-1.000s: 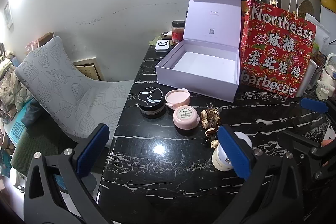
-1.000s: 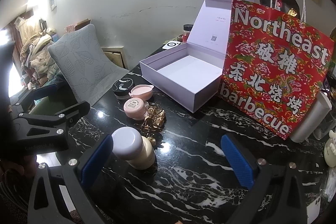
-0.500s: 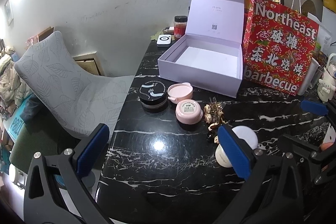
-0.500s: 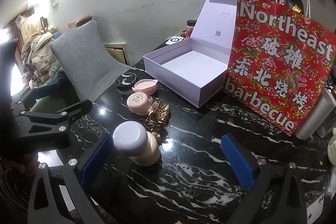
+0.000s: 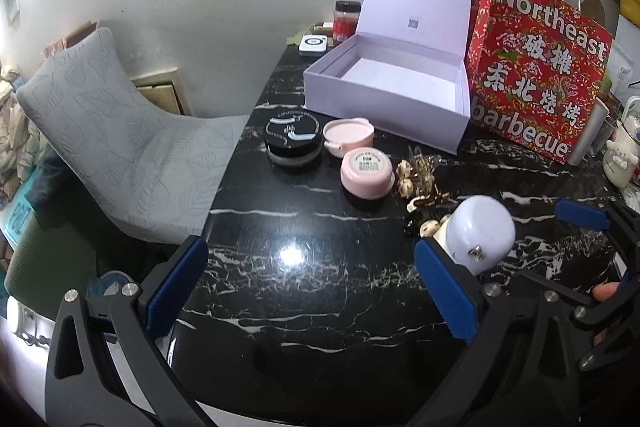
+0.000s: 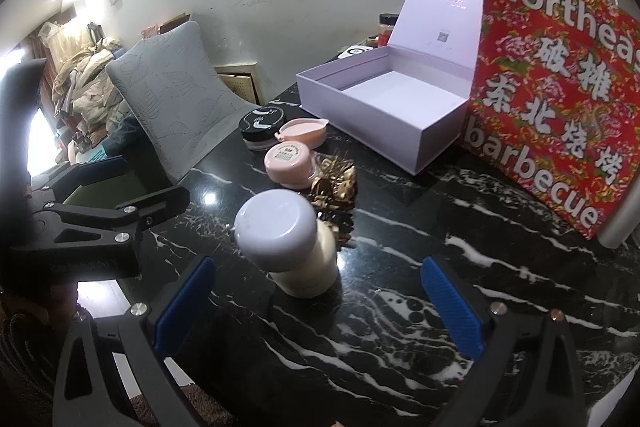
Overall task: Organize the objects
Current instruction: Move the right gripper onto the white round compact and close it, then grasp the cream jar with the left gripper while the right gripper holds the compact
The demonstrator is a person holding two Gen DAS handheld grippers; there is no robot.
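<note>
Standing on the black marble table (image 5: pixel 280 299), the open purple box (image 5: pixel 384 87) was the big thing. Left of the box sat a black jar (image 5: pixel 294 139) with white marks too small to read. Just before the box were a pink dish (image 5: pixel 348 135) and a pink jar (image 5: pixel 367 173). Near them lay gold clips (image 6: pixel 334 183) and a cream bottle (image 6: pixel 288 247) with a pale purple cap. Right of the box, a red bag (image 5: pixel 536 67) said "Northeast barbecue". The left gripper (image 5: pixel 312 291) and right gripper (image 6: pixel 316 303) were both wide open, holding nothing.
</note>
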